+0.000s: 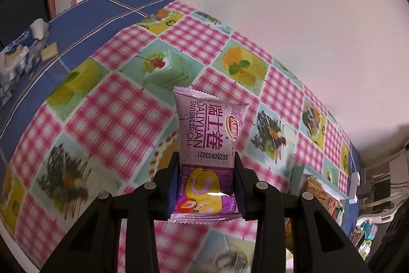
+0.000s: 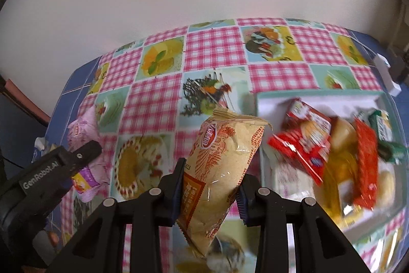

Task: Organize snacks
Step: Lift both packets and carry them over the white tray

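Observation:
My left gripper [image 1: 206, 175] is shut on a purple Swiss roll packet [image 1: 208, 134], held upright above the patterned tablecloth [image 1: 107, 104]. In the right wrist view my right gripper [image 2: 211, 186] is shut on a tan snack packet [image 2: 225, 157], lifted off the table. Left of it the left gripper [image 2: 84, 157] shows from the side, with the purple packet [image 2: 84, 134] in its jaws. A white tray [image 2: 317, 96] at the right holds several red, yellow and green snack packs [image 2: 306, 142].
A blue cloth [image 1: 84, 19] covers the table's far left, with a blue-and-white tissue pack [image 1: 20, 53] on it. A white charger block [image 2: 386, 73] and cable lie at the table's far right corner. A white wall stands behind the table. Part of the tray [image 1: 324, 193] shows at the lower right of the left wrist view.

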A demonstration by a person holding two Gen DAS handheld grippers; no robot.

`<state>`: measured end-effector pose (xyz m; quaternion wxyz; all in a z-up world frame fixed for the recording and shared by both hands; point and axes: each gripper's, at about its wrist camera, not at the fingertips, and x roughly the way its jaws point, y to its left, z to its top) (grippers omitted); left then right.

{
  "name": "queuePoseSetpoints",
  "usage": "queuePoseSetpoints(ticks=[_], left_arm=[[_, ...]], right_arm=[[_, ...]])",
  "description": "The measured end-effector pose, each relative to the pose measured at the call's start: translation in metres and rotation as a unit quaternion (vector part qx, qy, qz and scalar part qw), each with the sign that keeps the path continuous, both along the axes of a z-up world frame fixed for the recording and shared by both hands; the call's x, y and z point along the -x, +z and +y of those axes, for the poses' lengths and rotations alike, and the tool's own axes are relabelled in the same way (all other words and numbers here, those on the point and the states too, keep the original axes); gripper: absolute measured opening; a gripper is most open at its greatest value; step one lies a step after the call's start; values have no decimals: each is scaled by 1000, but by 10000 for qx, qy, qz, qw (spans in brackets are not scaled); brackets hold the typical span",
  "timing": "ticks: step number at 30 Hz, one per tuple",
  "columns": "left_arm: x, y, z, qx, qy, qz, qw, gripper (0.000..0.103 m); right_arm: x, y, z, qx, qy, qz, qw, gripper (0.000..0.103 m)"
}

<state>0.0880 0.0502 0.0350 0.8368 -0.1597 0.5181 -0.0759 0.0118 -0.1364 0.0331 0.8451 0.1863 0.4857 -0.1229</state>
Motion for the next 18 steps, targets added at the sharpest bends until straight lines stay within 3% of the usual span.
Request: queuePoseSetpoints(ticks=[10, 18], left_arm=[[50, 6, -12, 1, -264, -83, 9996, 39], [69, 19, -30, 190, -546, -246, 9980, 39]], right_arm=[[59, 8, -9, -40, -171, -83, 9998, 37], [79, 11, -24, -99, -278, -98, 9995, 37]])
